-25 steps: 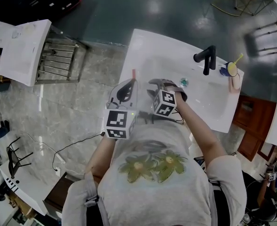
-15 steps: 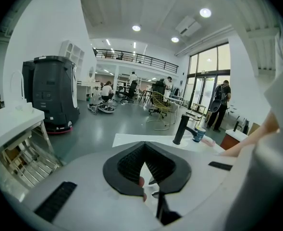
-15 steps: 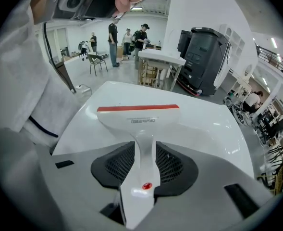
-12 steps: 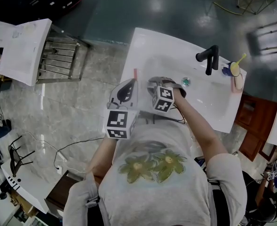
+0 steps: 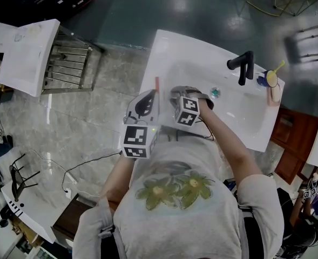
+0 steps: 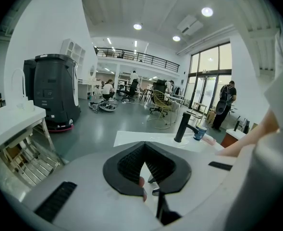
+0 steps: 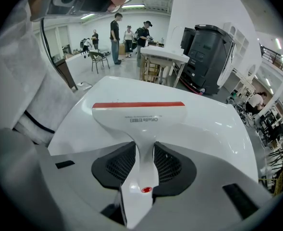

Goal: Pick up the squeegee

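Note:
The squeegee (image 7: 139,113) is white with a red blade strip and a thin handle. My right gripper (image 7: 143,155) is shut on that handle, and the blade stands out past the jaws over the white sink (image 7: 203,124). In the head view the red blade (image 5: 157,84) shows just beyond the left gripper (image 5: 146,99), with the right gripper (image 5: 176,97) pointing at it from the right. In its own view the left gripper (image 6: 144,147) has its dark pads meeting at the tips. A small pink bit shows low between them; I cannot tell what it is.
A black faucet (image 5: 244,65) stands at the sink's far right, with a blue cup (image 5: 265,79) and a pink item beside it. The drain (image 5: 215,93) lies in the basin. A metal rack (image 5: 67,69) and a white counter stand to the left on the grey floor.
Both grippers stay almost where they were over the sink's near left part. The right one has edged slightly upward in the head view, still holding the squeegee.

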The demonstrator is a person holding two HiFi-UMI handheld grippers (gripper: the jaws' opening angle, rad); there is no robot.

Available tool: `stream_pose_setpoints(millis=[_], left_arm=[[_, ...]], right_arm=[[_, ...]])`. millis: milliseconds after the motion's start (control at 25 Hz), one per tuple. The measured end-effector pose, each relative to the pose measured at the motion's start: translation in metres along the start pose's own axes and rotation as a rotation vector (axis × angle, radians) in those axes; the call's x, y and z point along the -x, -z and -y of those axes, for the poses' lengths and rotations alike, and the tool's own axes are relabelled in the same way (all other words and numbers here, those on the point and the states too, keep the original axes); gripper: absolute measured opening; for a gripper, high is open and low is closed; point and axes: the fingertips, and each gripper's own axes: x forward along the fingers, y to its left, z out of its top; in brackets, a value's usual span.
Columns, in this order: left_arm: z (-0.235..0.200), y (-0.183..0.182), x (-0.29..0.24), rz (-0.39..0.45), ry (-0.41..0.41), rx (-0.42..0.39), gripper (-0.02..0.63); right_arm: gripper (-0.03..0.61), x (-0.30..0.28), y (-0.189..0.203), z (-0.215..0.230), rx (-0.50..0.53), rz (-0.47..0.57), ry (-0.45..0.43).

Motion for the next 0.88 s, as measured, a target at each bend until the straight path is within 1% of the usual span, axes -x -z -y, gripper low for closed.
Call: stream_pose_setpoints(millis=[280, 520, 880], left_arm=[[-0.003, 0.003, 0.002, -0.005, -0.001, 0.000, 0.009], [-0.004, 0.003, 0.002, -0.004, 0.000, 0.000, 0.008], [-0.002, 0.000, 0.004, 0.005, 0.013, -0.001, 0.008]], right_arm=[[0.113, 0.001, 0.000, 0.002, 0.002, -0.007, 0.008], [0.106, 0.004, 0.001, 0.006, -0.051, 0.002, 0.010], [0.104, 0.015, 0.001, 0.008, -0.095, -0.004, 0.015]])
